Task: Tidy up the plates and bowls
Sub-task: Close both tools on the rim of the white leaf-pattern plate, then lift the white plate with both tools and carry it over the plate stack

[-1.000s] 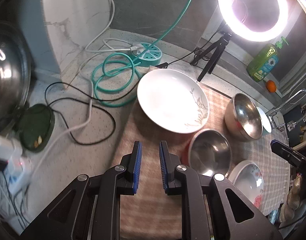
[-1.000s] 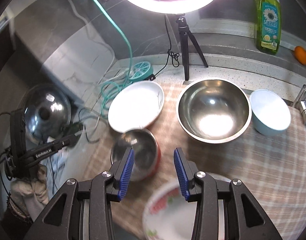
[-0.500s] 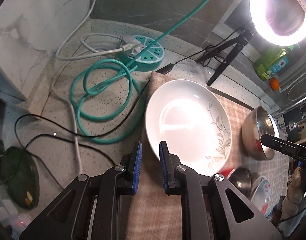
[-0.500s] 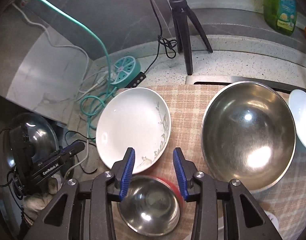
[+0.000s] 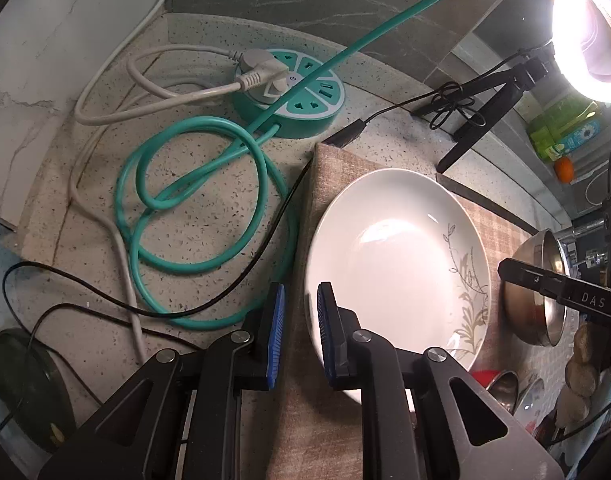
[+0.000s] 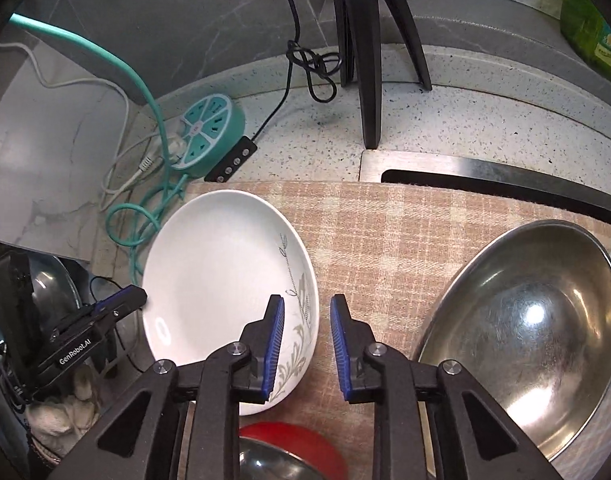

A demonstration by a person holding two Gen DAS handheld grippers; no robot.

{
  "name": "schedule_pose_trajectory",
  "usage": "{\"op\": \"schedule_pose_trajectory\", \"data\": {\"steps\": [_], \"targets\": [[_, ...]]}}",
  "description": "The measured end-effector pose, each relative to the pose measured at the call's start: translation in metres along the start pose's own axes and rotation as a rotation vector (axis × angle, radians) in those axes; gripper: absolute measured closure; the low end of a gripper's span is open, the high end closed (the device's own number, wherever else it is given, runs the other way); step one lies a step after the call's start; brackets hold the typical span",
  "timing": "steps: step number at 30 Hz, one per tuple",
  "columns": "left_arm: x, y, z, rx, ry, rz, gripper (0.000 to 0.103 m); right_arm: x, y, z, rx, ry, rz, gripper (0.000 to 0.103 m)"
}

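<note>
A checked cloth covers the speckled stone counter.

speckled counter, checked cloth, power strip

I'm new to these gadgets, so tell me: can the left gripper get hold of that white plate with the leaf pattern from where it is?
Probably yes. The left gripper is open, its fingers straddling the near rim of the white plate. Nothing lies between them; the green cable sits off to the side.
</note>
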State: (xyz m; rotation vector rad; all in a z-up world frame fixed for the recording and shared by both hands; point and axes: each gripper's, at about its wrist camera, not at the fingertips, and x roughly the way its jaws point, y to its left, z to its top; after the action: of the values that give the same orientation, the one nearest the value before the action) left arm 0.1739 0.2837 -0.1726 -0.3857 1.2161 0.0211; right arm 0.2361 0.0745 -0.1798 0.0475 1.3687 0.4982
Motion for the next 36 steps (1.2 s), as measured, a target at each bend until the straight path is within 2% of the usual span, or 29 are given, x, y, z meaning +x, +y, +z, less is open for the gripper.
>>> {"op": "schedule_pose_trajectory", "data": {"steps": [3, 11, 25, 36], "targets": [[0.006, 0.0, 0.001, 0.0, 0.011, 0.003, 0.089, 0.003, 0.002, 0.001, -0.018, -0.001, -0.026, 0.088], [0.008, -0.002, 0.001, 0.006, 0.008, 0.006, 0.091, 0.004, 0.008, 0.007, -0.067, -0.009, -0.055, 0.088], [0.01, -0.006, -0.004, 0.017, 0.016, 0.009, 0.093, 0.02, 0.021, 0.017, -0.188, 0.047, -0.132, 0.088], [0.011, -0.007, -0.008, 0.022, 0.02, 0.0, 0.097, 0.031, 0.028, 0.024, -0.26, 0.103, -0.157, 0.095]]}}
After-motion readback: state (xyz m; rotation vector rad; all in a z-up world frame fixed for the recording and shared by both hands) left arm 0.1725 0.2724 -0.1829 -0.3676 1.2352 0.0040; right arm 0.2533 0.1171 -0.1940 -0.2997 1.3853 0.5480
